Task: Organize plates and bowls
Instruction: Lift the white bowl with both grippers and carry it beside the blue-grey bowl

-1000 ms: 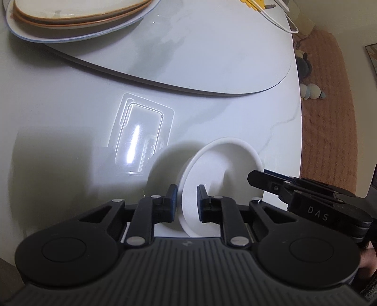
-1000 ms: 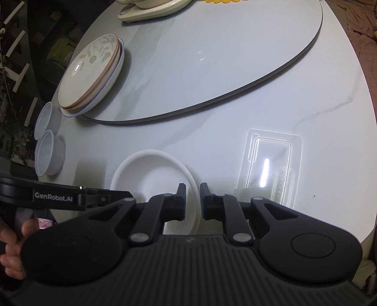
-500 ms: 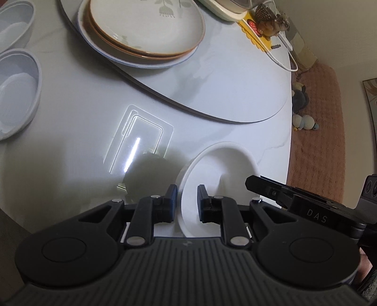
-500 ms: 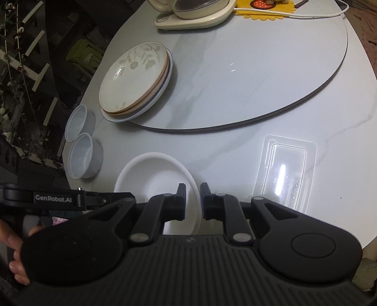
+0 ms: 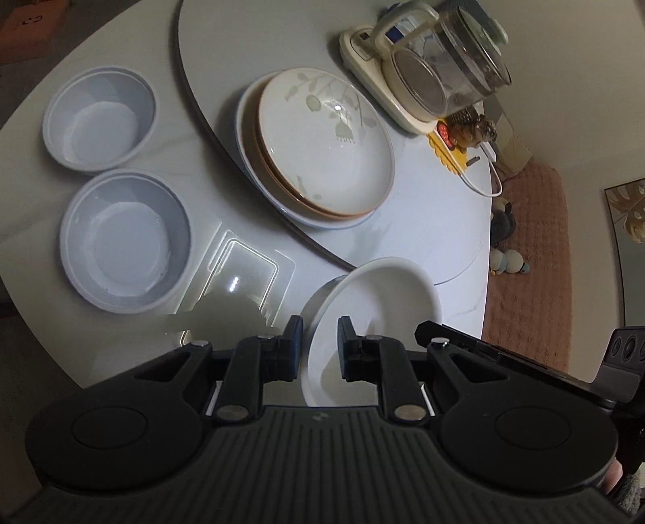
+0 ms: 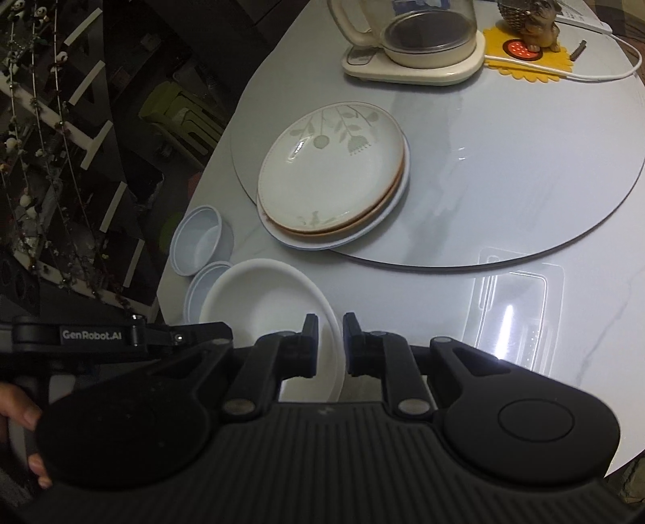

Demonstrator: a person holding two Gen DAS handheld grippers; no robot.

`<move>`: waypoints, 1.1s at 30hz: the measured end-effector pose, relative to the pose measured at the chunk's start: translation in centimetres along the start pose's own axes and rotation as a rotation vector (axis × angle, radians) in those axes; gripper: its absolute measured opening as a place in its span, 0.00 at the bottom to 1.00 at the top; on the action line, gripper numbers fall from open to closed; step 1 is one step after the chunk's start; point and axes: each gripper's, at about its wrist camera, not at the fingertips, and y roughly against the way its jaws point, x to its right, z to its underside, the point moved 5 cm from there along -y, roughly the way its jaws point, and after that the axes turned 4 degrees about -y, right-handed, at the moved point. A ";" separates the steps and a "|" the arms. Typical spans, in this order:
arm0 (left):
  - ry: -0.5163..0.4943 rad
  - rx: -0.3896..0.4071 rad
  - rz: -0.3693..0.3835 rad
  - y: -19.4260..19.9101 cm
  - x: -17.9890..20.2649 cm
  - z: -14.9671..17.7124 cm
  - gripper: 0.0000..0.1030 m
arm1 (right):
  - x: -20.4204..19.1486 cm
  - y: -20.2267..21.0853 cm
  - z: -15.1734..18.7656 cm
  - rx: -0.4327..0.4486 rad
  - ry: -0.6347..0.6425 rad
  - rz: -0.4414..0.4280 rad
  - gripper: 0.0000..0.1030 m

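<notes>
Both grippers hold one white bowl above the table, each shut on opposite sides of its rim. My left gripper pinches its left rim; my right gripper pinches its right rim, and the bowl shows there too. A stack of floral plates sits on the lazy Susan, also in the right wrist view. Two pale blue bowls stand on the table's left edge; in the right wrist view the held bowl partly hides the nearer one.
A glass kettle on a cream base stands at the back of the lazy Susan. A hedgehog figure on a yellow mat and a white cable are beside it. The window's reflection lies on the marble table.
Both grippers have risen with the white bowl and tilted back, so the plates, blue bowls and kettle have come into view. The grips are unchanged.
</notes>
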 end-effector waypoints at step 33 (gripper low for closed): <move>-0.148 -0.034 -0.116 0.8 -14.8 -7.2 0.19 | -11.6 -13.5 0.6 0.024 -0.041 0.133 0.17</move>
